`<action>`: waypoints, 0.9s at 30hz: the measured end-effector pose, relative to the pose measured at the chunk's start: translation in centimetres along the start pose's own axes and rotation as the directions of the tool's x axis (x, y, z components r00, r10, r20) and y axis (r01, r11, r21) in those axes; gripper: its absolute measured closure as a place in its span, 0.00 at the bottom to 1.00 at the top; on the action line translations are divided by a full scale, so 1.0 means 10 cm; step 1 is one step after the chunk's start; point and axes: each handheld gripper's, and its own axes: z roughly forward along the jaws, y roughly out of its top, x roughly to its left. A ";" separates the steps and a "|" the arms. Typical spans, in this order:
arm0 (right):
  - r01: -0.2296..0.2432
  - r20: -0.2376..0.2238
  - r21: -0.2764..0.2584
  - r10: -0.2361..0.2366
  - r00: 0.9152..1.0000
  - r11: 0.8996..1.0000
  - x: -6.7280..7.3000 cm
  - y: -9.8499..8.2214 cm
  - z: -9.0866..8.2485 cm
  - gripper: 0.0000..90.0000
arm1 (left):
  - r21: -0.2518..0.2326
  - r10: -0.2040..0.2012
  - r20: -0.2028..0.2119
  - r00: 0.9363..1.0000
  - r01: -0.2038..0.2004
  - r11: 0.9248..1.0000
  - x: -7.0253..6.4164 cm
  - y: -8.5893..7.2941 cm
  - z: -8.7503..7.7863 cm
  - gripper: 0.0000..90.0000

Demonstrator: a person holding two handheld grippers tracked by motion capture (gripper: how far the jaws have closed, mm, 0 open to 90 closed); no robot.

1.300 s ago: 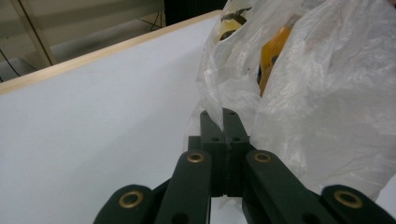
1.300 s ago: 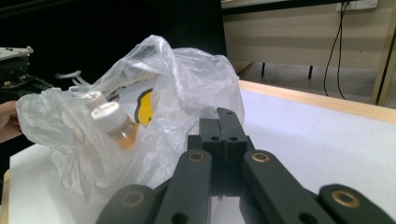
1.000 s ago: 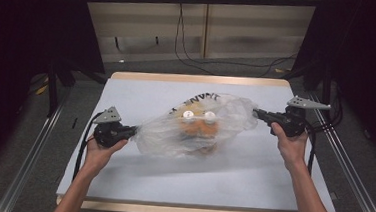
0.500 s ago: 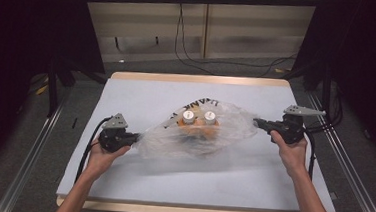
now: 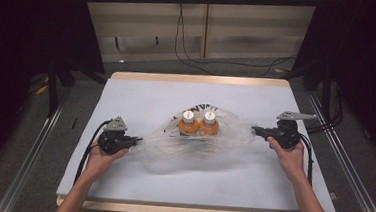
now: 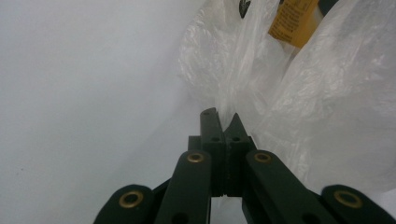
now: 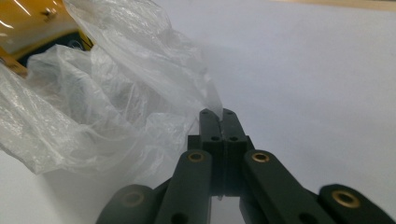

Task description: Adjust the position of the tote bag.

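A clear plastic bag [image 5: 198, 144] lies spread across the middle of the white table [image 5: 141, 95], holding two orange bottles [image 5: 198, 125] with white caps that stand side by side. My left gripper [image 5: 134, 141] pinches the bag's left end, jaws shut on the film [image 6: 224, 105]. At the bag's right end my right gripper [image 5: 255, 131] is shut on the plastic [image 7: 212, 105] as well. In the right gripper view the orange bottle [image 7: 32, 28] shows through the bag at the upper left. An orange label [image 6: 293, 22] shows inside the bag in the left gripper view.
The table has a wooden rim [image 5: 198, 79] at the far edge. Metal rails [image 5: 32, 148] run along both sides, and black cables [image 5: 190, 51] lie on the floor behind. Dark curtains flank the scene.
Both grippers have come down with the bag, and the bottles have sunk from above the table to its surface. The bag looks flatter and more spread out.
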 end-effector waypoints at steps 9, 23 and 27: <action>-0.013 0.042 0.038 0.011 0.999 0.999 -0.10 -0.08 0.04 1.00 | 0.041 -0.003 -0.008 1.000 0.003 0.999 0.05 -0.09 0.03 1.00; 0.010 0.095 0.157 -0.025 0.995 0.988 -0.16 -0.22 0.20 1.00 | 0.063 0.001 -0.010 1.000 0.000 0.998 0.06 -0.15 0.07 1.00; 0.034 0.117 0.188 -0.057 0.991 0.981 -0.16 -0.26 0.23 1.00 | 0.071 0.010 -0.021 1.000 -0.008 0.997 0.05 -0.14 0.07 1.00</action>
